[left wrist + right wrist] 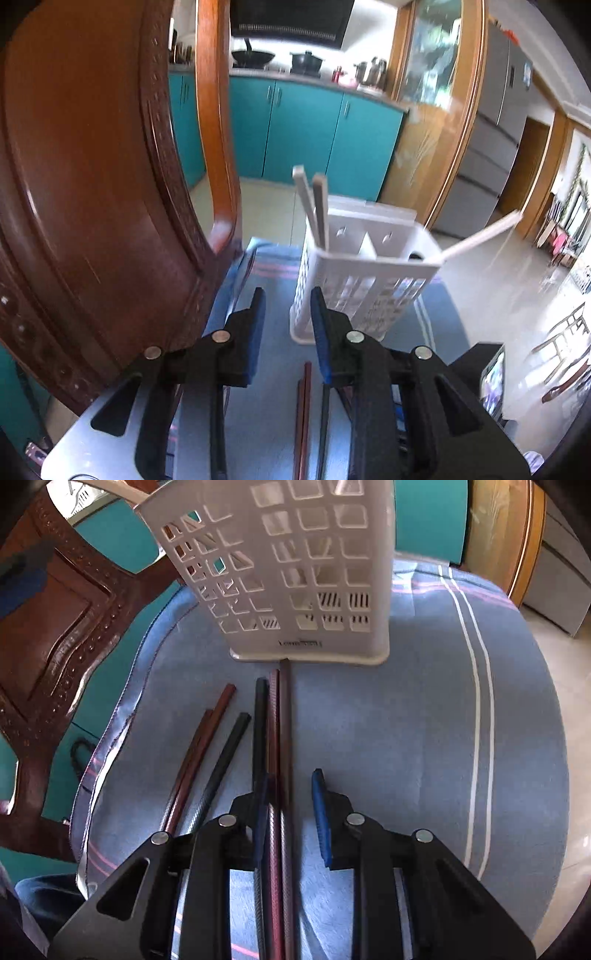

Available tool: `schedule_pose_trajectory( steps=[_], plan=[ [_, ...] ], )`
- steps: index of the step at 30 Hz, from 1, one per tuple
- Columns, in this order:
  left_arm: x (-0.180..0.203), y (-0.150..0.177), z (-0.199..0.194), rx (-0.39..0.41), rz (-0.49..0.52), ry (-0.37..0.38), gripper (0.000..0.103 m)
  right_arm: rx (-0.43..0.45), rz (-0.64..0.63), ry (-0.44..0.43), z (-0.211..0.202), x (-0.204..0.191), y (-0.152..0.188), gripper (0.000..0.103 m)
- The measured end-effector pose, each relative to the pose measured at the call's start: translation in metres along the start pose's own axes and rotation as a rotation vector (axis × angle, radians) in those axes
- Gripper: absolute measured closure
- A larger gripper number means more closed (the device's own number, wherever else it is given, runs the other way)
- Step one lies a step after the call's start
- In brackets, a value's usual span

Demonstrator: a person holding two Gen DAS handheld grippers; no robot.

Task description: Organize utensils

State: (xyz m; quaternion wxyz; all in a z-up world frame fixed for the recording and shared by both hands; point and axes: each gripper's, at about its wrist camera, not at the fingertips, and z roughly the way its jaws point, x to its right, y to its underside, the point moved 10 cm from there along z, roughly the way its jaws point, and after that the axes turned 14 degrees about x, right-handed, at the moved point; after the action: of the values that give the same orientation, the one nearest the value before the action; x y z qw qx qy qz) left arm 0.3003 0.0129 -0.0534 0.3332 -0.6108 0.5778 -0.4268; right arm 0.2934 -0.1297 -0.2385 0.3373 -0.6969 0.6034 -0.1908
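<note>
Just ahead of my right gripper [288, 805], jaws wide and empty, the loose chopsticks [275, 738] lie on the blue cloth [406, 738] with tips near the foot of the white utensil holder [295, 572]; I judge this the pick step, so next I centre on one pair and close. My left gripper [288, 317] also gapes empty beside the holder, which already carries pale chopsticks [314, 203]. Chopstick ends run under the tool, count unclear.

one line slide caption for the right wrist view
Open right gripper poised over dark chopsticks lying on blue cloth before white perforated utensil holder.
</note>
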Motion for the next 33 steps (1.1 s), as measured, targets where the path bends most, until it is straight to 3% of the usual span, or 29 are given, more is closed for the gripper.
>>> schedule_pose_trajectory(
  steps=[2, 4, 10, 16, 19, 24, 33],
  plan=[
    [-0.002, 0.011, 0.006, -0.047, -0.002, -0.010, 0.077, -0.008, 0.003, 0.003, 0.001, -0.003, 0.001, 0.081],
    [-0.004, 0.021, 0.011, -0.089, -0.009, -0.006, 0.077, -0.014, 0.016, 0.011, 0.000, -0.005, 0.003, 0.091],
    [-0.011, 0.056, 0.018, -0.206, -0.012, -0.016, 0.071, -0.046, 0.170, -0.041, -0.008, 0.005, 0.015, 0.091],
    [-0.010, 0.082, 0.026, -0.280, 0.052, -0.036, 0.070, 0.006, 0.264, 0.046, -0.036, 0.038, 0.024, 0.091],
    [-0.008, 0.098, 0.028, -0.327, 0.060, -0.019, 0.067, 0.029, 0.305, -0.045, -0.043, 0.038, 0.023, 0.091],
    [-0.001, 0.122, 0.034, -0.394, 0.082, -0.004, 0.063, 0.113, 0.258, -0.012, -0.056, 0.040, 0.008, 0.091],
    [0.011, 0.160, 0.045, -0.494, 0.142, 0.006, 0.063, 0.076, 0.264, 0.012, -0.056, 0.049, 0.015, 0.089]
  ],
)
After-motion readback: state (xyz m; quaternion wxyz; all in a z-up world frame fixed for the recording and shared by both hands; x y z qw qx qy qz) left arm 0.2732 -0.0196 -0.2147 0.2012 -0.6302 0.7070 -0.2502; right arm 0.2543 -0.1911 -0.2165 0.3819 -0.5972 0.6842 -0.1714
